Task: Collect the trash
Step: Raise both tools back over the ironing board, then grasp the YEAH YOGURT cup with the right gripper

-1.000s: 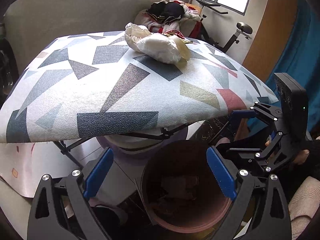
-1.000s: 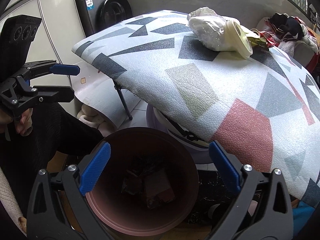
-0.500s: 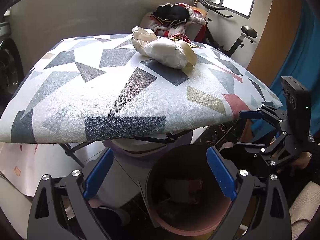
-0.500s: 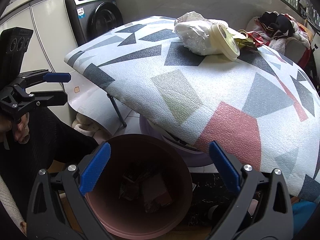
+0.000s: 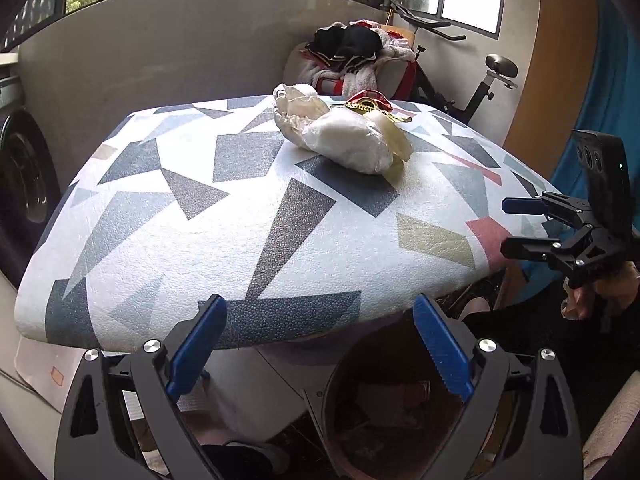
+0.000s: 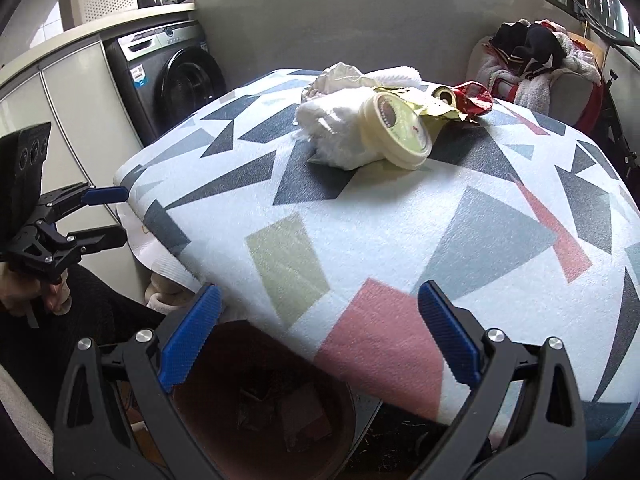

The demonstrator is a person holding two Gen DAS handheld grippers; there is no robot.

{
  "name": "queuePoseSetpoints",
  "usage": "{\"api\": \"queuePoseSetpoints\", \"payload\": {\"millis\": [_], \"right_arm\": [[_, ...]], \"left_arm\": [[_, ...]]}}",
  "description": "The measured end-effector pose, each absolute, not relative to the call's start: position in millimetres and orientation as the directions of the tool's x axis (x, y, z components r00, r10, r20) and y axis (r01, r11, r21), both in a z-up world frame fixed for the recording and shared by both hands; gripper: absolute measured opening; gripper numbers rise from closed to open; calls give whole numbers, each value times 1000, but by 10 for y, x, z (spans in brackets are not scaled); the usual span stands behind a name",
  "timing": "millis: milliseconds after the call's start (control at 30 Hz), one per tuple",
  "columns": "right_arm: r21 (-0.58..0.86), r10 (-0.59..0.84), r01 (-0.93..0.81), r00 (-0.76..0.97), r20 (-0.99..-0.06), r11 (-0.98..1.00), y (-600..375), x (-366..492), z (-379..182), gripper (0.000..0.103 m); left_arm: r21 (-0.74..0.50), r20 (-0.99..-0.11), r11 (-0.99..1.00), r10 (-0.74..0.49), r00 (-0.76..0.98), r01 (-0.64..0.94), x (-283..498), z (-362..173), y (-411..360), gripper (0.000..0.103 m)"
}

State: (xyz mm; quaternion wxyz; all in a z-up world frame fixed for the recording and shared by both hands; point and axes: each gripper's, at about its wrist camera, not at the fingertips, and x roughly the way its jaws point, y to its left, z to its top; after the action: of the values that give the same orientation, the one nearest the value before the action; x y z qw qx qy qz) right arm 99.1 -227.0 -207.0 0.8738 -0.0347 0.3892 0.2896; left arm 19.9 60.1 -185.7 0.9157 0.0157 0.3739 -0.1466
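Observation:
A pile of trash lies at the far side of the patterned table: a white crumpled bag, a cream round lid, a gold wrapper and a red wrapper. A dark red bin with scraps inside stands on the floor below the near edge. My left gripper is open and empty. My right gripper is open and empty. Each shows in the other's view, the left and the right.
A washing machine stands at the left wall. A heap of clothes on a chair and an exercise bike stand behind the table. A low grey wall runs along the back.
Both grippers have risen from over the bin to about the level of the table's near edge. The trash pile now sits more central in both views. Both stay open.

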Motion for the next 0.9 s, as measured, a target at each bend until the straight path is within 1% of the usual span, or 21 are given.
{"api": "queuePoseSetpoints", "payload": {"millis": [167, 300, 500, 633, 767, 800, 833, 900], "right_arm": [[235, 516, -501, 549, -658, 833, -2394, 1625, -1825, 97], [290, 533, -474, 530, -660, 831, -2356, 2153, -1807, 97], [409, 561, -388, 489, -668, 826, -2292, 2753, -2019, 97], [491, 592, -331, 439, -676, 806, -2263, 2976, -2229, 97], [551, 634, -315, 412, -655, 773, -2257, 3069, -2331, 97], [550, 639, -326, 411, -650, 769, -2248, 3066, -2329, 95], [556, 653, -342, 410, -637, 758, -2245, 3053, -2318, 85], [546, 649, -351, 424, -632, 761, -2248, 3006, -2298, 86]], "left_arm": [[-95, -664, 959, -260, 701, 265, 485, -1713, 650, 92], [-91, -644, 961, -257, 720, 262, 694, -1620, 647, 92], [-115, -641, 962, -264, 721, 249, 903, -1589, 692, 92], [-136, -648, 961, -269, 712, 239, 1007, -1621, 758, 92], [-148, -646, 960, -275, 712, 236, 1070, -1624, 778, 92], [-155, -645, 959, -279, 711, 236, 1087, -1626, 777, 92], [-165, -644, 958, -286, 709, 236, 1103, -1630, 779, 92], [-192, -644, 953, -302, 703, 234, 1142, -1646, 774, 92]]}}
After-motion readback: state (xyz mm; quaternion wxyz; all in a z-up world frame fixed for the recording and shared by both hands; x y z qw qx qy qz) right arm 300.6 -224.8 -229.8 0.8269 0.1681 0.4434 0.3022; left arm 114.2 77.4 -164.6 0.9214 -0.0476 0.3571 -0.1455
